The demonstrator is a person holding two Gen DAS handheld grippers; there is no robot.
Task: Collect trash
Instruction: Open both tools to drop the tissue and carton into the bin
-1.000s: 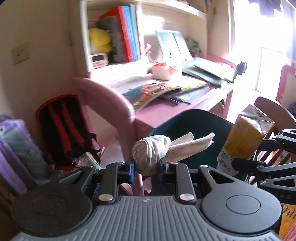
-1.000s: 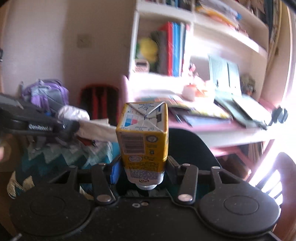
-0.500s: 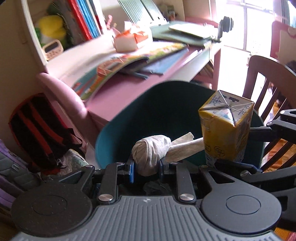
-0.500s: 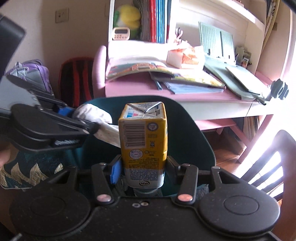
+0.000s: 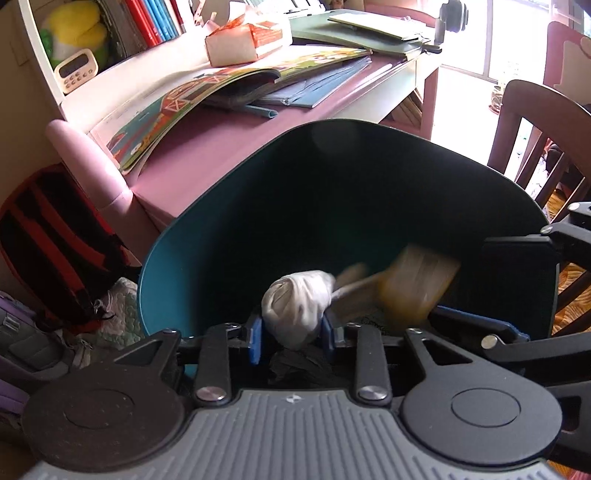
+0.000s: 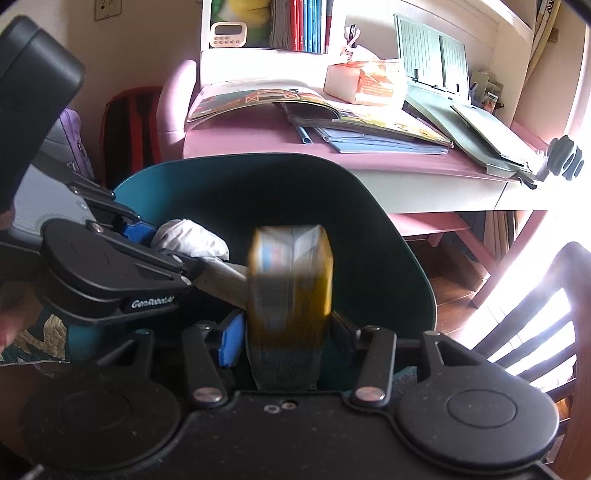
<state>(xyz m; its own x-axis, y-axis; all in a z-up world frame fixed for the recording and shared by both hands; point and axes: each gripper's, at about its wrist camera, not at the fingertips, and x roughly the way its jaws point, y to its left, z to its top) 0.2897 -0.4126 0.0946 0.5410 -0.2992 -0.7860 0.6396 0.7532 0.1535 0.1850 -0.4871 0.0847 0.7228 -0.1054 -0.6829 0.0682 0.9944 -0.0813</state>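
A teal bin [image 5: 229, 229] stands open below both grippers; it also shows in the right wrist view [image 6: 388, 236]. My left gripper [image 5: 291, 332] is shut on a crumpled white tissue wad [image 5: 295, 302] over the bin's mouth, also seen in the right wrist view [image 6: 192, 240]. My right gripper [image 6: 286, 332] has its jaws spread wider than the yellow juice carton [image 6: 290, 280], which is motion-blurred between them and dropping into the bin. The carton shows blurred in the left wrist view [image 5: 417, 284], beside the tissue.
A pink desk [image 5: 207, 147] with open picture books [image 6: 258, 96], folders and a small box [image 5: 240, 44] stands behind the bin. A red-black backpack [image 5: 48, 236] leans at left. A dark wooden chair [image 6: 546, 332] is at right. Shelf with books and a timer [image 6: 227, 35] above.
Both grippers moved down over the bin. The right jaws have opened and the carton, held firmly before, is now blurred and falling. The left still holds the tissue.
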